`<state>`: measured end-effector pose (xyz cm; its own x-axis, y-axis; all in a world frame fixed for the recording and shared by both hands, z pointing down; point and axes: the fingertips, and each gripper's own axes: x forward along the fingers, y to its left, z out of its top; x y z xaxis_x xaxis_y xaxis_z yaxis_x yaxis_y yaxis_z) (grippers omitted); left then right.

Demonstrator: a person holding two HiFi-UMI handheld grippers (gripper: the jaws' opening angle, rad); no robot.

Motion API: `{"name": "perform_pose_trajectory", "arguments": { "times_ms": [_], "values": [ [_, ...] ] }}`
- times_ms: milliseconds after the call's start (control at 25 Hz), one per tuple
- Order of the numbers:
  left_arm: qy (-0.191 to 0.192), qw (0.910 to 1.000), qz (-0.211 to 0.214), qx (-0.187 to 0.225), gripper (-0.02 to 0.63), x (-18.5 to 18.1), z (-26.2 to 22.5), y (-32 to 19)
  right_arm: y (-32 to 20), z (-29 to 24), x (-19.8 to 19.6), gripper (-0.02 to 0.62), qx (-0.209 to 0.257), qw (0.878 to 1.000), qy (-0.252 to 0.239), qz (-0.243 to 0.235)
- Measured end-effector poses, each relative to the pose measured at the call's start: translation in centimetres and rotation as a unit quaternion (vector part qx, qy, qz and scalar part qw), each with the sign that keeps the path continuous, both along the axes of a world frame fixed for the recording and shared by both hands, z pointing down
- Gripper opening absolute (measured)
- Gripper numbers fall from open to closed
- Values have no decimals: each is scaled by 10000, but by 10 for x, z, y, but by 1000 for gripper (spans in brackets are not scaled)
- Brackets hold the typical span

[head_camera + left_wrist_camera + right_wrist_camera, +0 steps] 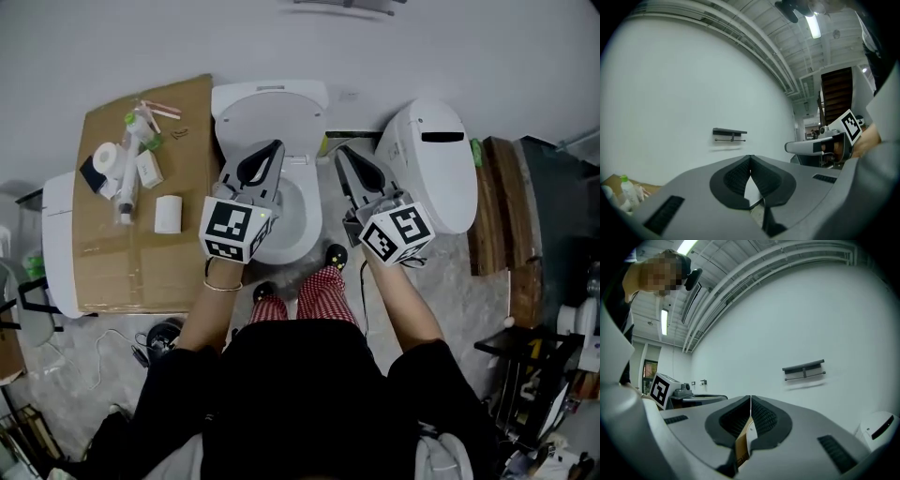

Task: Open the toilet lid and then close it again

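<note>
Toilet lid (270,105) appears raised at the frame's upper centre, just beyond the left gripper (275,147), whose empty jaws are pressed together and aimed at it; the right gripper (341,153), likewise clenched, lies off its right edge.

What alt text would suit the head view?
Seen from above, a person holds two shut claws, the left claw over an open white toilet, the right claw beside it. A cardboard box with bottles stands to its left, a second toilet to its right.
</note>
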<state>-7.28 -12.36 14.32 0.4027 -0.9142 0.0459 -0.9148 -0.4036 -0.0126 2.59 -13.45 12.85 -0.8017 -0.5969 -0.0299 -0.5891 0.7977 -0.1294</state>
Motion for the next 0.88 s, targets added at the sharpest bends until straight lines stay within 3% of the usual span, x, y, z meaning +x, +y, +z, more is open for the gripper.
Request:
{"name": "perform_pose_trajectory", "arguments": {
  "times_ms": [440,880],
  "values": [
    [-5,9977,-667,-122,3,-7,15,-30,-43,14,1,20,-56,9984,21,-566],
    [19,9945,-1014,-272,3,5,35,-70,-96,33,1,20,-256,9948,89,-986]
  ]
}}
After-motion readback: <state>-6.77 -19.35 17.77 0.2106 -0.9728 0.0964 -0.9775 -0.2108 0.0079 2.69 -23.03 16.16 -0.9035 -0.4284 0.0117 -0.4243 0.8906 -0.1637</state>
